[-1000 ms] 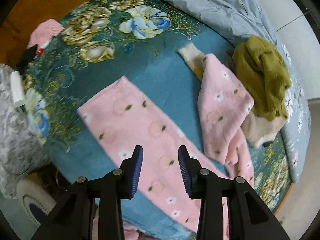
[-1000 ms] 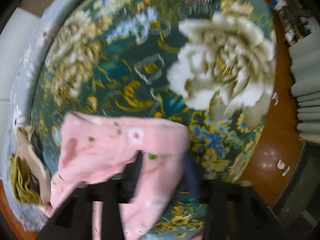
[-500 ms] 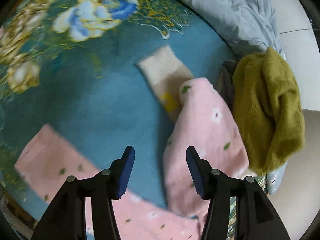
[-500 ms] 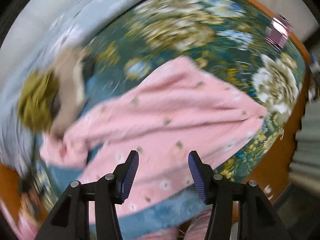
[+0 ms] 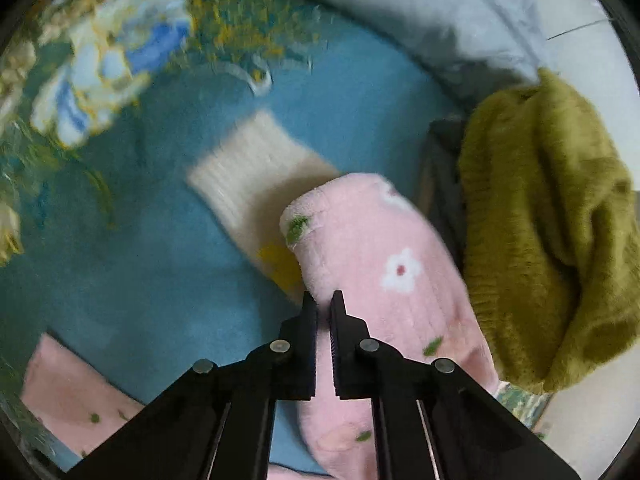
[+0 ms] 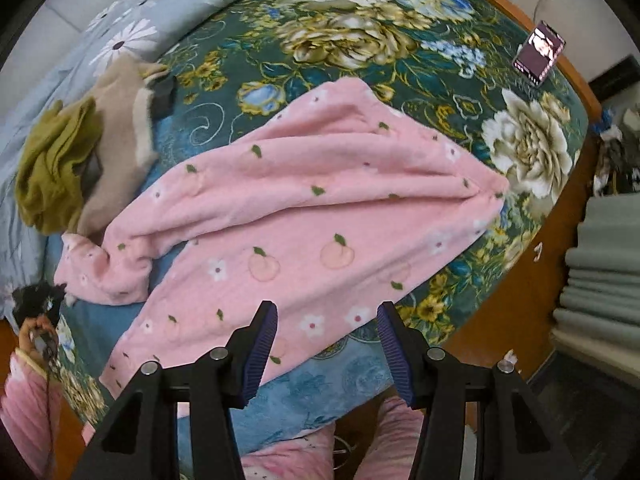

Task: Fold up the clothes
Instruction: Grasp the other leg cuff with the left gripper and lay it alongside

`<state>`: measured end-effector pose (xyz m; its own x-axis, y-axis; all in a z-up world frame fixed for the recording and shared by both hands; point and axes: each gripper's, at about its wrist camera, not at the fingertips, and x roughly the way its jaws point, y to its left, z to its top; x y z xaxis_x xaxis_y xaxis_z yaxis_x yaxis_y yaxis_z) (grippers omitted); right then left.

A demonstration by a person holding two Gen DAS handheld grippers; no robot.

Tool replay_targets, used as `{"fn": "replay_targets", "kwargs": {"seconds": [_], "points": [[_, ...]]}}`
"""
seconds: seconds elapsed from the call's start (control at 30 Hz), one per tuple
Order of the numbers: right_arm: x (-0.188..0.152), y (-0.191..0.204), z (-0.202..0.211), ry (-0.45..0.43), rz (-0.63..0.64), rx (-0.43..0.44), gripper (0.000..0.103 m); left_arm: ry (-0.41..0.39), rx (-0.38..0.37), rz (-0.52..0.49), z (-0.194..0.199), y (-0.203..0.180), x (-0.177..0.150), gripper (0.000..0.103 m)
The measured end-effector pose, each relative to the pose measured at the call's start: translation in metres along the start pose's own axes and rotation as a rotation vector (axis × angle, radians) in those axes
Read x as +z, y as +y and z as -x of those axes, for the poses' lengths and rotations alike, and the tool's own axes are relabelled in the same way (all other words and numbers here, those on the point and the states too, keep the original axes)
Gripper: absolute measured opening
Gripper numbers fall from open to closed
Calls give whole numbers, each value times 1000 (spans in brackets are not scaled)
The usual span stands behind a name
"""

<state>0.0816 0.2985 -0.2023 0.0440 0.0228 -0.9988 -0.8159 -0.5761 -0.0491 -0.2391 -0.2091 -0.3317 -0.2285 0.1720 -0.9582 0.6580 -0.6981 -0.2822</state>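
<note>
1. The pink trousers (image 6: 304,216) lie spread across the flowered bedspread (image 6: 360,32), one leg straight, the other bunched near the bed's edge.
2. The left gripper (image 5: 324,300) has its jaws pressed nearly together at the edge of the bunched leg's cuff (image 5: 360,248); whether cloth is pinched between them, I cannot tell.
3. The right gripper (image 6: 326,344) hovers spread wide above the straight leg.
4. No neat fold shows; the trousers look to need straightening and folding.
5. A green sweater (image 5: 540,220) and a cream garment (image 5: 256,176) lie heaped beside them, unfolded.
</note>
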Motion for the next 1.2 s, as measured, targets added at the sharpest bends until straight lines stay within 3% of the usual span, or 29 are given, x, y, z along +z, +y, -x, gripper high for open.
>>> {"fn": "replay_targets", "kwargs": {"seconds": [0.1, 0.17, 0.23, 0.37, 0.53, 0.6, 0.67, 0.73, 0.97, 1.2], "points": [[-1, 14, -2, -3, 40, 16, 56, -106, -49, 52, 51, 29, -1, 5], [-1, 24, -3, -4, 66, 27, 56, -204, -19, 70, 83, 56, 0, 5], [-2, 32, -5, -5, 93, 34, 56, -215, 42, 81, 88, 85, 7, 5], [1, 36, -10, 6, 95, 39, 56, -64, 156, 168, 50, 122, 22, 5], [13, 29, -3, -21, 54, 82, 56, -7, 137, 246, 48, 124, 20, 6], [21, 24, 1, -47, 36, 102, 56, 9, 127, 268, 54, 124, 18, 13], [31, 17, 3, -67, 16, 120, 56, 5, 114, 280, 65, 127, 18, 28], [44, 7, 4, -87, -8, 141, 56, -20, 83, 292, 83, 131, 13, 36], [108, -45, -12, -106, -143, 264, 56, -85, -6, 273, 137, 121, -45, 45], [202, -97, -62, -29, -159, 359, 56, -84, 52, 188, 162, 57, -140, 45]]}}
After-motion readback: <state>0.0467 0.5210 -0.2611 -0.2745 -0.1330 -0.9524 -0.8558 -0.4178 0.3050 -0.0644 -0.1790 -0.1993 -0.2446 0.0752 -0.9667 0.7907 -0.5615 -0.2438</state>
